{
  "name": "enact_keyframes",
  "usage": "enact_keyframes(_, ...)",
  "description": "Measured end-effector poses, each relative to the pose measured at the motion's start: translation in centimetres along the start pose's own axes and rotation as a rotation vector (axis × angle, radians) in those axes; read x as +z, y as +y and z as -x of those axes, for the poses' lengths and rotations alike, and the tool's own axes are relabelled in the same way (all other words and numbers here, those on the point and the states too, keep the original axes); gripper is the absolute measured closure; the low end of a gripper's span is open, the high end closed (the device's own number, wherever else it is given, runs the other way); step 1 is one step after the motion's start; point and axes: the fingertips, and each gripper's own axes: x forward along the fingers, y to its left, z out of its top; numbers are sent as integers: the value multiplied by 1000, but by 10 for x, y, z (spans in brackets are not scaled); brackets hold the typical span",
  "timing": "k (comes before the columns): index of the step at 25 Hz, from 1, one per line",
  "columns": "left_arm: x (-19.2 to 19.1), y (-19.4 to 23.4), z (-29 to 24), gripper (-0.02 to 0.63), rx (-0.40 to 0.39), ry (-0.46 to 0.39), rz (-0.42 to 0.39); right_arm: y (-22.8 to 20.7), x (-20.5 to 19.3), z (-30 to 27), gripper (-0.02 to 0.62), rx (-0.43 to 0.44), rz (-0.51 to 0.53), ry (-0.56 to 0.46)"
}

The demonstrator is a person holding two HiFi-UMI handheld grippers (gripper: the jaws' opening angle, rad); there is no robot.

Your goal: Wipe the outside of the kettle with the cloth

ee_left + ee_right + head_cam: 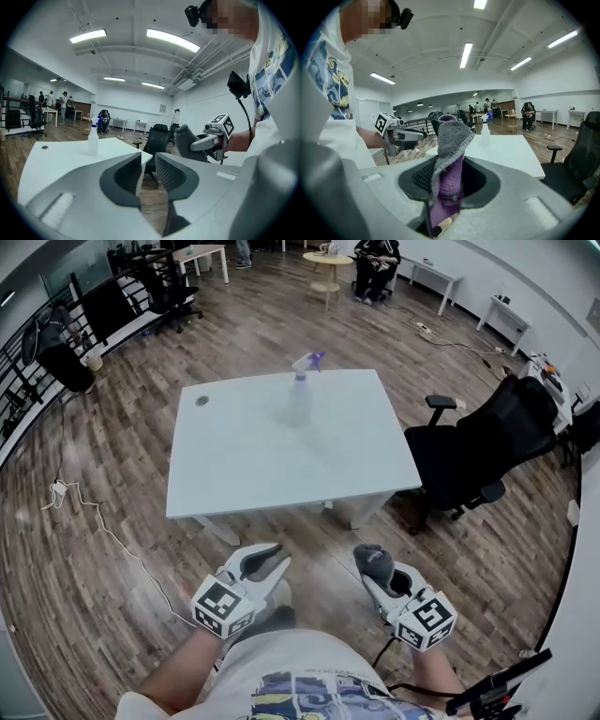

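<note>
No kettle shows in any view. A grey and purple cloth [449,140] stands up between the jaws of my right gripper [447,174], which is shut on it. In the head view that gripper [372,562] is low at the right, short of the white table [281,460], with the cloth [373,559] bunched at its tip. My left gripper [269,557] is beside it at the lower left. Its jaws [147,166] stand a narrow gap apart with nothing between them. Both grippers are held over the wooden floor, near the person's body.
A clear spray bottle [302,395] with a purple-white head stands near the table's far edge. A black office chair [487,446] is right of the table. A white cable [94,521] trails over the floor at the left. More desks and people are far back.
</note>
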Motion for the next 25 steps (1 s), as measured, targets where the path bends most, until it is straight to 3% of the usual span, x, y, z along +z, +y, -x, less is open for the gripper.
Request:
enact_keyframes(14, 33, 143, -76, 506, 58, 24, -6, -91, 77, -99, 477, -35, 49, -19)
enact_keyframes(19, 44, 181, -115, 480, 122, 33, -9, -138, 88, -127, 477, 19, 52, -7)
enact_keyframes(25, 62, 245, -179, 399, 256, 56, 3, -208, 117, -163, 477, 130, 93, 14)
